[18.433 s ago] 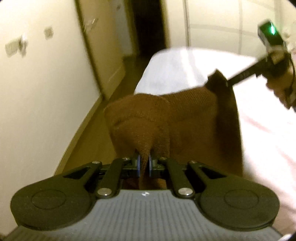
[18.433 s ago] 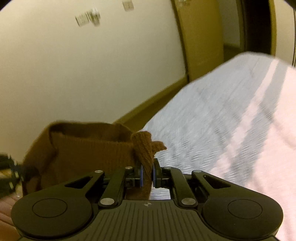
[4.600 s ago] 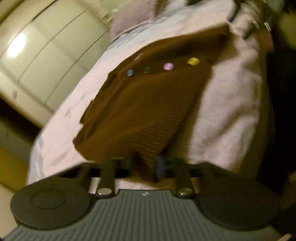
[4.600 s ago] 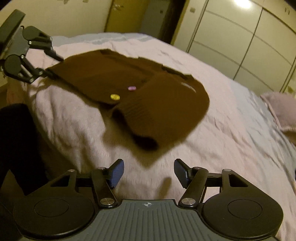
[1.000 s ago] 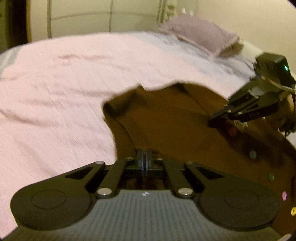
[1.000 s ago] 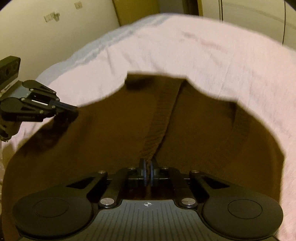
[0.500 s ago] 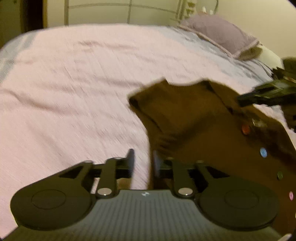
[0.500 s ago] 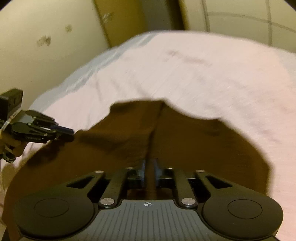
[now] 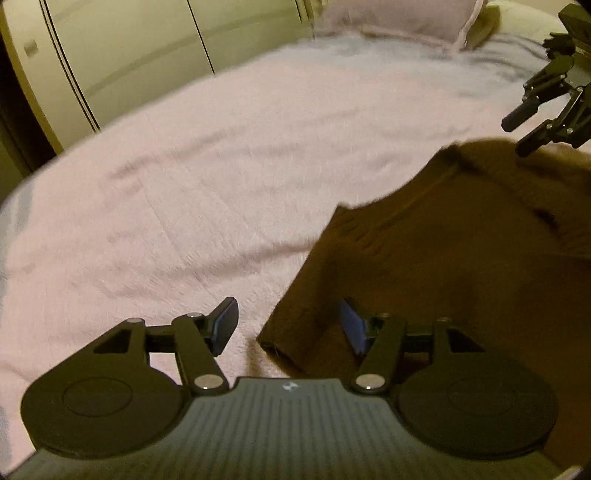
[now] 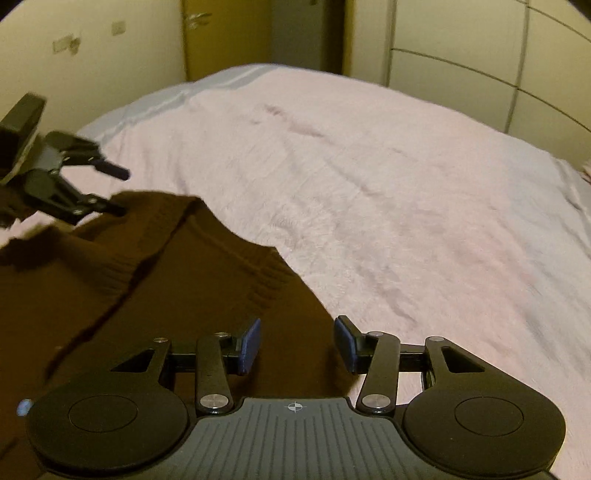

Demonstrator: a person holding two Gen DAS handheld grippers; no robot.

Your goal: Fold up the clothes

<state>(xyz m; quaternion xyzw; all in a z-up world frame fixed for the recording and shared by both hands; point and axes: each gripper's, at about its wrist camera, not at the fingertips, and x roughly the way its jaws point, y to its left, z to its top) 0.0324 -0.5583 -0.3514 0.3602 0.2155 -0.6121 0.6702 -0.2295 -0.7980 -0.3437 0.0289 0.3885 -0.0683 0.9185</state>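
Spread left gripper (image 9: 286,325) – brown cardigan (image 9: 443,266) corner between fingers

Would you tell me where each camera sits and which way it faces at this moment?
Left wrist: on the left gripper, facing up the bed toward a pillow; its open fingers show.
Right wrist: on the right gripper, facing the bed's far end and a door; fingers open.
Shared: the brown sweater, and each shows the other gripper.
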